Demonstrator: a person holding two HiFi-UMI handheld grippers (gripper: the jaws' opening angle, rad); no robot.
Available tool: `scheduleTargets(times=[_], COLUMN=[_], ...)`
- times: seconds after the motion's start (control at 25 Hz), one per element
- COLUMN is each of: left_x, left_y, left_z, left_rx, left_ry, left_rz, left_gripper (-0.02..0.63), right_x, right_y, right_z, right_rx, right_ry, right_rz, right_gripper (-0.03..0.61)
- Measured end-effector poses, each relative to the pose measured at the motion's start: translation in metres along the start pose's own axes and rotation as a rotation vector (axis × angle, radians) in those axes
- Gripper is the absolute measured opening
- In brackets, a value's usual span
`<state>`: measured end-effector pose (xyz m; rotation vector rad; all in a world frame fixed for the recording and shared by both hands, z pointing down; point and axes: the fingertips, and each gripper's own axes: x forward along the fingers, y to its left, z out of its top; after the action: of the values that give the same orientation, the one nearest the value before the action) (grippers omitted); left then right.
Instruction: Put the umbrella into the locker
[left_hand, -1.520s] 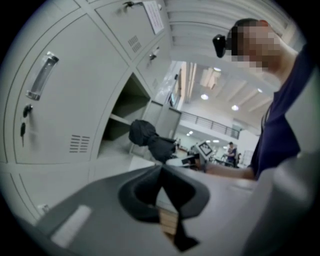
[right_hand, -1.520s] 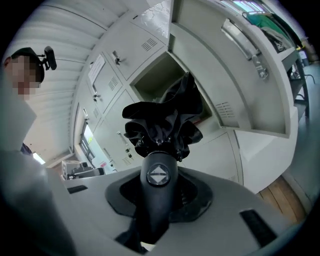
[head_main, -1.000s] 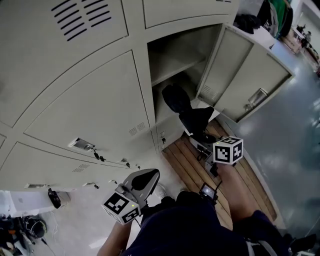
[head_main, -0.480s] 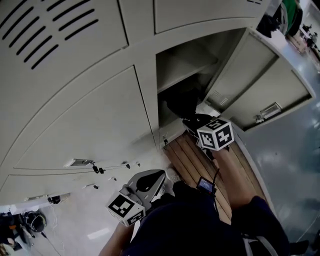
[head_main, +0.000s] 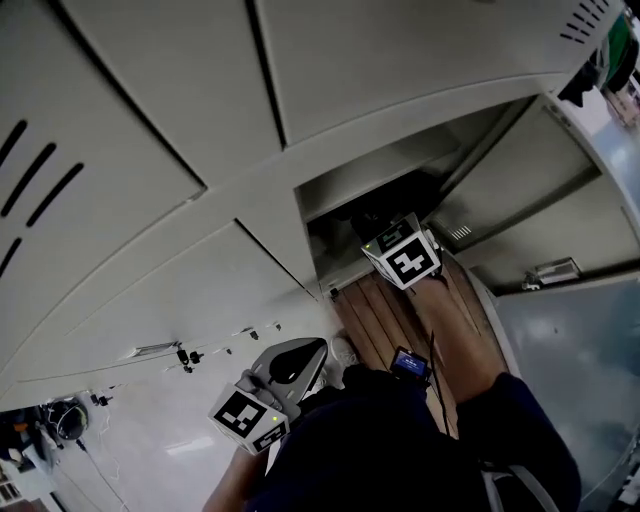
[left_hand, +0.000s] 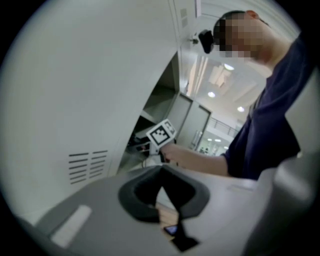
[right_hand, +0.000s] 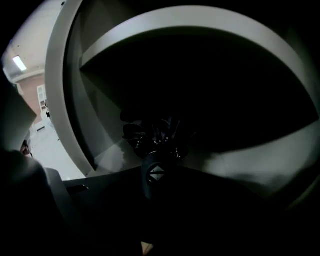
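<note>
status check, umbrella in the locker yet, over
Left gripper shut, empty, held low. Right gripper shut on umbrella, its tip inside the open locker. Nothing seen blocking; interior dark.

An open locker (head_main: 318, 240) in a pale grey bank is divided by a shelf (head_main: 370, 172). Below the shelf, a dark folded umbrella (right_hand: 152, 134) is seen over the compartment's pale bottom (right_hand: 250, 167); whether it rests there cannot be told. Before the locker, a slatted wooden board (head_main: 372, 318) is laid on the floor (head_main: 570, 350). At the lower left, cables (head_main: 62, 420) lie on the floor.
</note>
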<state>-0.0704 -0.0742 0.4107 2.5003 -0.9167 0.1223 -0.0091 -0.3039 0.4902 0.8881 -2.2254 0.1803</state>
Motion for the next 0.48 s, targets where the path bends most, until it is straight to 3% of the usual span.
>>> scheduleTargets(times=[0.2, 0.48], left_x=[0.012, 0.025], left_y=[0.006, 0.007], left_z=[0.002, 0.005], left_rx=[-0.012, -0.013], left_ry=[0.006, 0.016], left_rz=[0.018, 0.037], left_gripper=[0.003, 0.003], right_x=[0.023, 0.053], right_y=[-0.017, -0.029], right_z=[0.014, 0.018], right_rx=[-0.132, -0.221], right_ry=[0.027, 0.046], right_rz=[-0.051, -0.058], right_gripper=[0.1, 0.1])
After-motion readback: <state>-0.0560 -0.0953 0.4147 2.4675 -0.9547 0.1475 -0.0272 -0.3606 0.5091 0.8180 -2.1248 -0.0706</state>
